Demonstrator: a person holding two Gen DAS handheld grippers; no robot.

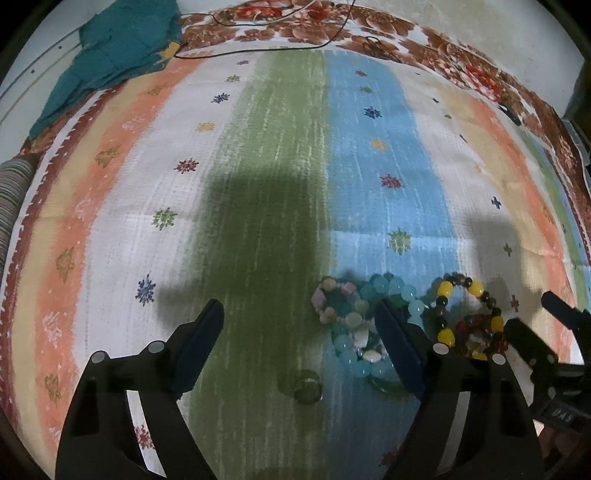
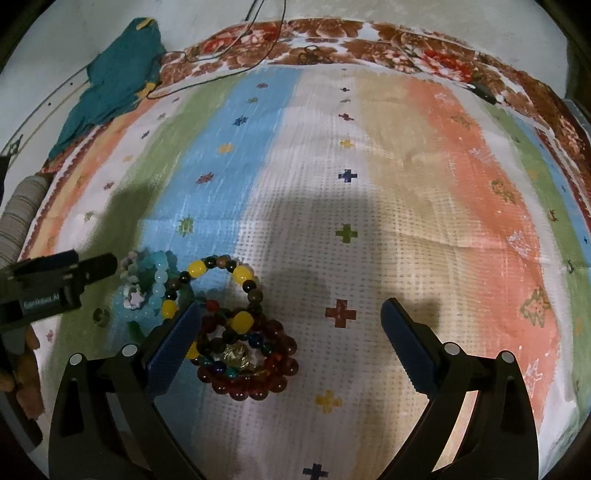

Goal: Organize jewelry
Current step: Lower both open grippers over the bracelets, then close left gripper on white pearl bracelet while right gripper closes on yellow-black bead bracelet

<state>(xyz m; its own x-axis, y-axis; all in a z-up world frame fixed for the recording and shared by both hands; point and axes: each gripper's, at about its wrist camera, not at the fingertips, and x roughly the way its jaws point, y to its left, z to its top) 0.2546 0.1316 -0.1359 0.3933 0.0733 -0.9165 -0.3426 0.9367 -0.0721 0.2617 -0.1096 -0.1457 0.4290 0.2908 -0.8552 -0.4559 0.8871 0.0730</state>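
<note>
Striped patterned mat [image 1: 280,147], teal cloth [image 1: 114,48], black cable [image 1: 258,50]

Home bedroom, striped bedspread [image 1: 280,155], floral sheet [image 1: 406,33], crumpled garment [image 1: 110,55]

A striped, flower-dotted bedsheet [image 1: 280,155] covers the surface, teal cloth [image 1: 110,51] bunched at its far-left corner.

The striped cloth [image 2: 388,177] lies flat and bare across its middle and right side, giving open passage there. The crowded spot is near the bottom left: a heap of bead bracelets [image 2: 229,332] lies bunched together, with a small ring [image 1: 307,386] just beside it. The left gripper [image 1: 299,325] and the right gripper [image 2: 291,325] stand close side by side over that heap. At the far edge, a teal garment [image 2: 110,81] and thin black cables [image 2: 229,51] lie well apart from the beads.
</note>
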